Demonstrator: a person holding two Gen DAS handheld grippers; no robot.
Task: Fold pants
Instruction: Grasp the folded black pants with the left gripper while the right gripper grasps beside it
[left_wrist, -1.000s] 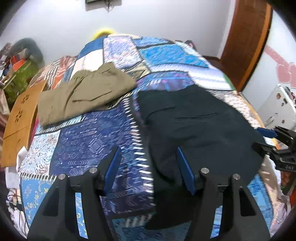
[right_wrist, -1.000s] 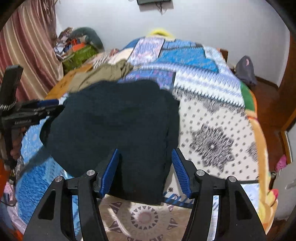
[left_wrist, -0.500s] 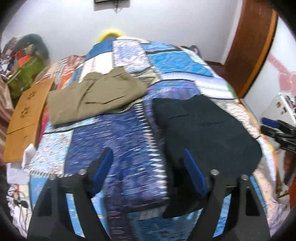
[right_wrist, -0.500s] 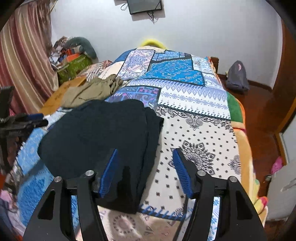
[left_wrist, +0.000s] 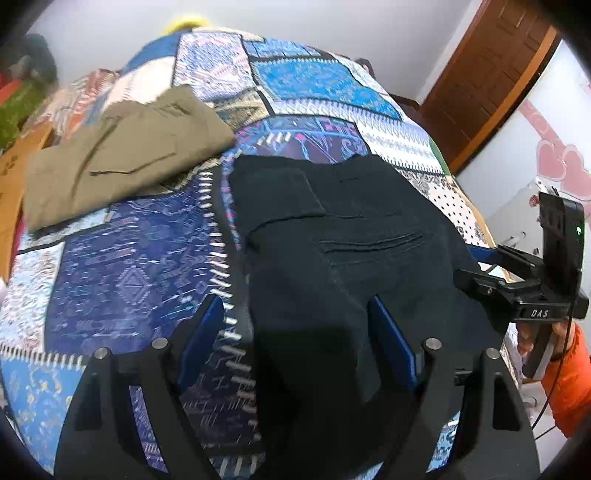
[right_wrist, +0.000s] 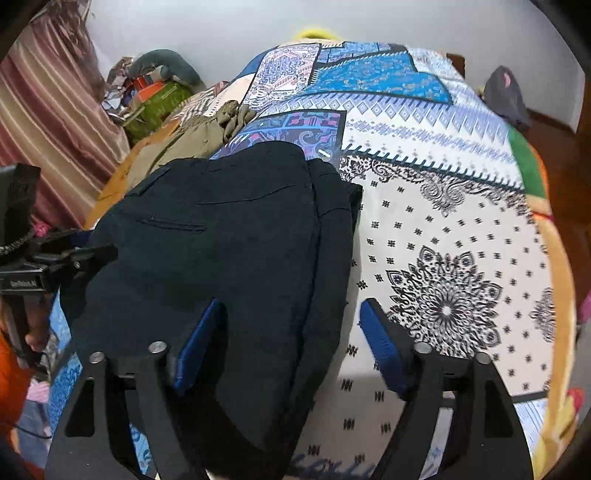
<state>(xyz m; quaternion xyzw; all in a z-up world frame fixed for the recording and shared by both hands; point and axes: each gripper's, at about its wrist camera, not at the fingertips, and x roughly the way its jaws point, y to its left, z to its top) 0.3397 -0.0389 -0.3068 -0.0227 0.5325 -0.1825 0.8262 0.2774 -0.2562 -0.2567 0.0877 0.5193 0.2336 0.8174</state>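
Note:
Black pants (left_wrist: 351, 251) lie flat on the patterned bedspread (left_wrist: 125, 280), back pocket up, their lower part hanging over the near bed edge. They also show in the right wrist view (right_wrist: 229, 251). My left gripper (left_wrist: 295, 332) is open, its fingers astride the pants' left edge. My right gripper (right_wrist: 288, 332) is open, astride the pants' right edge. Neither holds cloth. The right gripper shows at the right of the left wrist view (left_wrist: 524, 280); the left gripper shows at the left of the right wrist view (right_wrist: 44, 266).
Folded olive pants (left_wrist: 122, 155) lie on the bed's far left, also in the right wrist view (right_wrist: 192, 140). A wooden door (left_wrist: 487, 74) stands at the right. Clutter and a striped curtain (right_wrist: 48, 122) lie left of the bed.
Both grippers have moved down and closer to the black pants' near end, after lifting back half a second ago. The pants lie where they were.

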